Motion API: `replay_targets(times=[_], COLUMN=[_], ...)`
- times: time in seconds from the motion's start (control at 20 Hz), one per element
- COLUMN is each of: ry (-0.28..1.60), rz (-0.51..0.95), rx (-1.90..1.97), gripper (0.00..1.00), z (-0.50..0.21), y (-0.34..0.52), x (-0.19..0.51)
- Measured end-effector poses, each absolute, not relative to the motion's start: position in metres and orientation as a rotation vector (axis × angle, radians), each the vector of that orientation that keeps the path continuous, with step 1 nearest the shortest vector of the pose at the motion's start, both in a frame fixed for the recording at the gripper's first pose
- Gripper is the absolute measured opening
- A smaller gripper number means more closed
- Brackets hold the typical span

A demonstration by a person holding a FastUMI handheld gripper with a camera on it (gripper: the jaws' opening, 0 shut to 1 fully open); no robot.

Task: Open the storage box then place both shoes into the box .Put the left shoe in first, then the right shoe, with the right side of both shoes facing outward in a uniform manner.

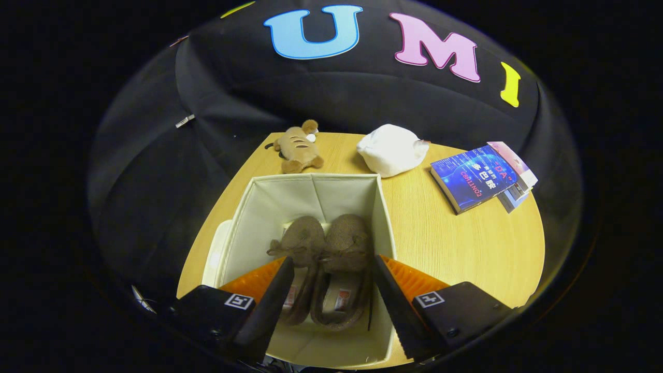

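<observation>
The cream fabric storage box (pixel 383 212) stands open on the round wooden table (pixel 466 243), right under me. Two brown slippers lie side by side on its floor, toes pointing away: the left-hand one (pixel 299 243) and the right-hand one (pixel 347 248), whose insole shows. My gripper (pixel 331 267) hovers over the box's near half, fingers spread wide apart above the shoes' heels. Nothing is held between the fingers. A pale flat panel (pixel 213 254), perhaps the box lid, lies beside the box's left wall.
Beyond the box sit a brown striped plush animal (pixel 299 147) and a white soft hat-like object (pixel 391 150). To the right lies a blue book (pixel 474 176) on top of other books. Bare tabletop lies between the box and the books.
</observation>
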State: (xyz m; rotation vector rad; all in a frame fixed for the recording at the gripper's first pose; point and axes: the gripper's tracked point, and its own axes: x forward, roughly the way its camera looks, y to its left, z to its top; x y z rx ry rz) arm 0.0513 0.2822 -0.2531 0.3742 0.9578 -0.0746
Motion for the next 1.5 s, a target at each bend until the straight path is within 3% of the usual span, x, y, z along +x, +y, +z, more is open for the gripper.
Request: replay_targets(times=[0.65,1.5], ry=[0.629,0.353], rz=[-0.052,-0.225], rx=[0.177,0.104], gripper=[0.98,0.98], z=[-0.165,-0.077], y=[0.169,-0.053], x=[0.057,-0.004])
